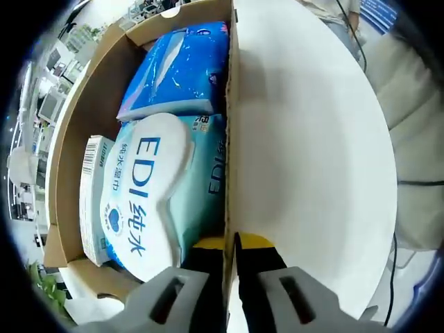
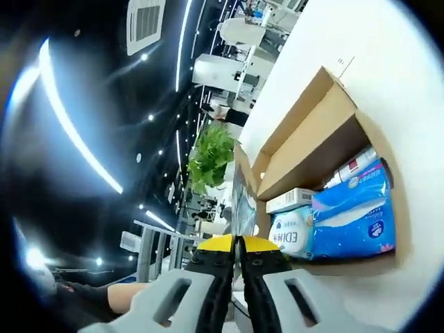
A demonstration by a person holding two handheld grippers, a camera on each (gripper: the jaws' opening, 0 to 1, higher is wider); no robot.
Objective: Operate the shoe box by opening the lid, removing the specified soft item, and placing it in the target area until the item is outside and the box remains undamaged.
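The left gripper [image 1: 232,251] has its jaws clamped on the edge of the brown cardboard shoe box wall [image 1: 229,139], one jaw inside the box and one outside against the white outer face [image 1: 312,152]. Looking down from the left gripper view, the open box is packed: a pale teal wet-wipes pack with a white oval lid printed EDI [image 1: 156,201] lies nearest the jaws, a glossy blue soft plastic pack [image 1: 180,69] sits beyond it, touching, and a slim white carton with a barcode [image 1: 94,194] stands squeezed between the wipes and the far cardboard wall. The right gripper view gives the box from the side instead, tipped in frame: the same shoe box [image 2: 305,139] on a white table [image 2: 388,41], its brown flap [image 2: 295,121] folded open, the wipes pack [image 2: 295,239], the blue pack [image 2: 354,215] and the white carton [image 2: 298,200] all resting inside. The right gripper [image 2: 238,244] has its yellow-tipped jaws pressed together, and appears to pinch a thin upright edge [image 2: 243,201] at the box. Behind it are a leafy green plant [image 2: 211,156] and ceiling strip lights [image 2: 69,132].
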